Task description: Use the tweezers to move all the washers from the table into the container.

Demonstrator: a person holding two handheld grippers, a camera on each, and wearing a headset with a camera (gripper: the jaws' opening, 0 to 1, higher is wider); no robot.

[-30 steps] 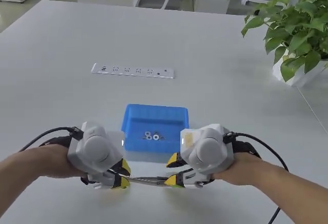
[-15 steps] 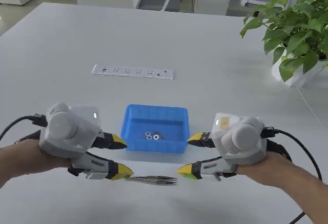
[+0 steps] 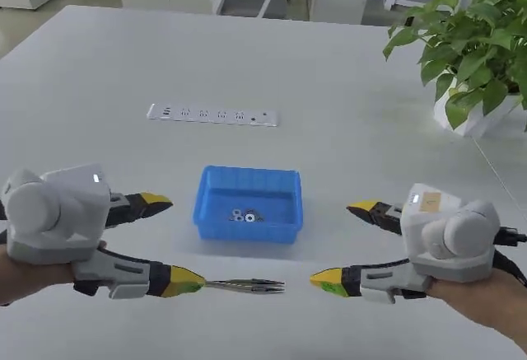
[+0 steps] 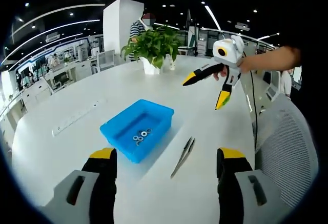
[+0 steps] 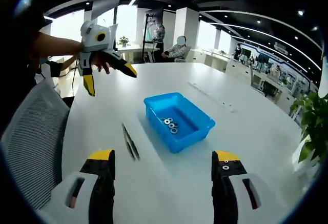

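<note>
Washers: in the head view, a small cluster lies on the floor of the blue bin, near its middle. The bin stands on the white table, between the two grippers. The tweezers lie flat on the table on the person's side of the bin, apart from it, running left to right. Left gripper: jaws spread wide, nothing held. Its lower yellow tip sits at the tweezers' left end; contact cannot be told from this view. Right gripper: jaws spread wide, nothing held, with its lower tip near the tweezers' right end and a gap between them. A power strip lies beyond the bin. A plant stands at the far right.

Left gripper view: its own jaws rise well apart. The tweezers lie on the table between them, clear of both. The bin is just beside the tweezers, with the washers inside it. The right gripper is held in the air beyond, jaws parted and empty.

Right gripper view: its own jaws stand well apart, gripping nothing. The tweezers lie on the table ahead, beside the bin. The washers rest on the bin floor. The left gripper is raised at upper left, jaws parted and empty.
</note>
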